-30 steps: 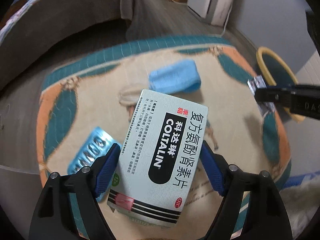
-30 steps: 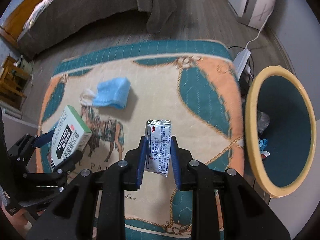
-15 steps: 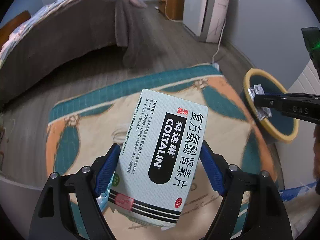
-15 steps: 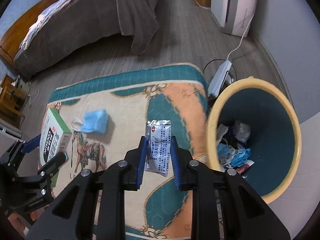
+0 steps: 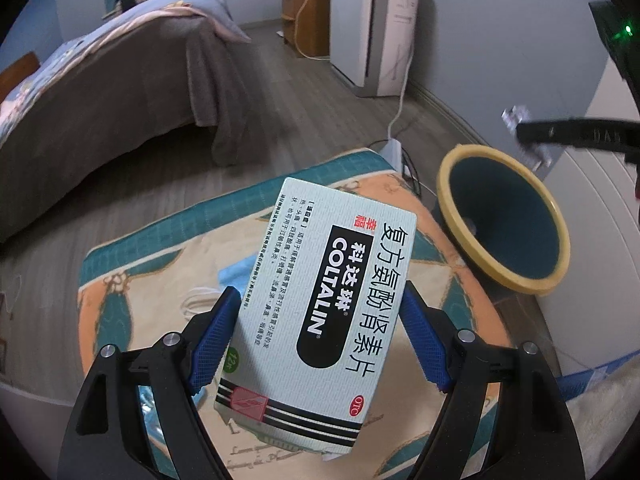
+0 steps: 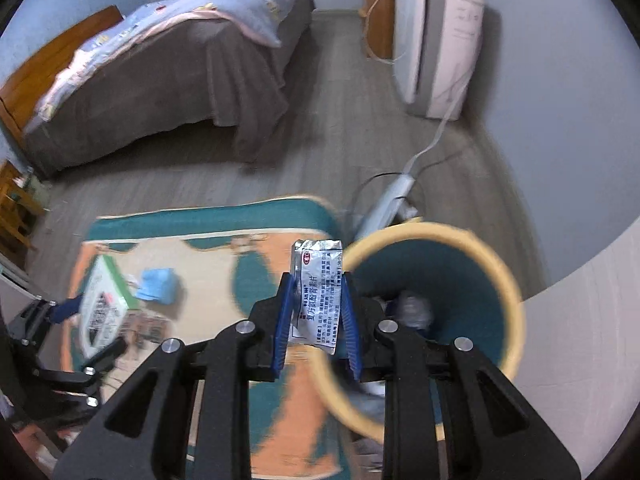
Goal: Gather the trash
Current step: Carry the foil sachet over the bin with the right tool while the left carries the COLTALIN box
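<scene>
1. Left gripper (image 5: 320, 332): black frame, blue ribbed pads, clamped on the two long sides of a COLTALIN medicine box (image 5: 320, 320). Flat pale-green cardboard, matte, fine-ribbed print, black pill-shaped logo panel, black stripes and a red emblem at the near end; held off the rug, tilted.
2. Right gripper (image 6: 316, 312): same black frame and blue pads, closed narrowly on a foil sachet (image 6: 318, 296). Thin, crinkled, silvery, printed with blue text and a red mark; upright, top edge sticking above the pads, hanging just beside the near rim of the trash bin (image 6: 508, 280).
3. Trash bin: round, smooth plastic, yellow rim, dark teal inside, with crumpled scraps at the bottom; standing off the right edge of the rug, against a white wall panel.
4. On the rug (image 5: 160, 264): quilted fabric, cream centre, orange and teal border. Blue face mask (image 6: 158, 284), soft and folded, lying near the middle; shiny blister pack (image 5: 152, 396) partly hidden under the left finger.
5. Room: grey wood-plank floor, bed (image 5: 100, 92) draped in brown cloth with a light quilt, white appliance (image 5: 372, 28) by the wall, white power strip (image 6: 392, 196) with cable beyond the rug.
</scene>
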A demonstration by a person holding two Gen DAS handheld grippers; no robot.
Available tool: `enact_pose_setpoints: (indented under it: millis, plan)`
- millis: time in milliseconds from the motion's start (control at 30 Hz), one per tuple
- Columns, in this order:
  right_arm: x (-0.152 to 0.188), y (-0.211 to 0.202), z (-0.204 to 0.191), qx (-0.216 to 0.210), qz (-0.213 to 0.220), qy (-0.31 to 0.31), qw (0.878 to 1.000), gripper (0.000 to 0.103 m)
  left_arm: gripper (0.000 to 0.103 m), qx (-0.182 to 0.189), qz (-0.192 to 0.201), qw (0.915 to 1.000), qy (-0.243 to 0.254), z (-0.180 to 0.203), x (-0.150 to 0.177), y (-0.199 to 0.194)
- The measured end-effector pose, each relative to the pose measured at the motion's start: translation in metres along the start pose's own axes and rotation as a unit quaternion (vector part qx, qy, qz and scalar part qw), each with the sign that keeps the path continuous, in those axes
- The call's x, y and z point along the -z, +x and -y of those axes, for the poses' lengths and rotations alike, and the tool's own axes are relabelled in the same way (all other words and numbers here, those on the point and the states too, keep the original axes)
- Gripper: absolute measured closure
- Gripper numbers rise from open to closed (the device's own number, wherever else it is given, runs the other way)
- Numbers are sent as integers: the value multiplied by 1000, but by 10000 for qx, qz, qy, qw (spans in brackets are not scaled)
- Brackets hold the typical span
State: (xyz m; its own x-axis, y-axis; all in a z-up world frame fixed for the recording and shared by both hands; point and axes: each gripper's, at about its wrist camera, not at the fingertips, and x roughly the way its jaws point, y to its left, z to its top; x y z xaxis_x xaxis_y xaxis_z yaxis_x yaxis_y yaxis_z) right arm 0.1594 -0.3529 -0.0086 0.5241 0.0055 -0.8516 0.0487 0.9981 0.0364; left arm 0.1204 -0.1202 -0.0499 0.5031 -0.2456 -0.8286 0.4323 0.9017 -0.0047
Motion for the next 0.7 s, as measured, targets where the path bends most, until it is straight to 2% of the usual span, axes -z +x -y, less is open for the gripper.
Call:
enact_pose_setpoints:
  millis: [100,267,400,533,700]
  plan:
    - [2,-4,20,478,23,-204,9986,80,23,66,-84,9999,13,7,3,4]
    - [7,1,51,721,-97,-146,9972,80,23,31,-278,9996,96,23,11,12]
    - [10,13,64,709,-236,-66,9972,80,23,20,-329,9994,133,38,11,17]
    - [14,22,61,555,-371,-94,9977,80,23,241,-368,9990,-7,56,10,20]
    - [14,21,58,431,-343,-167,9983,80,23,287,-412,9984,261,85,6,21]
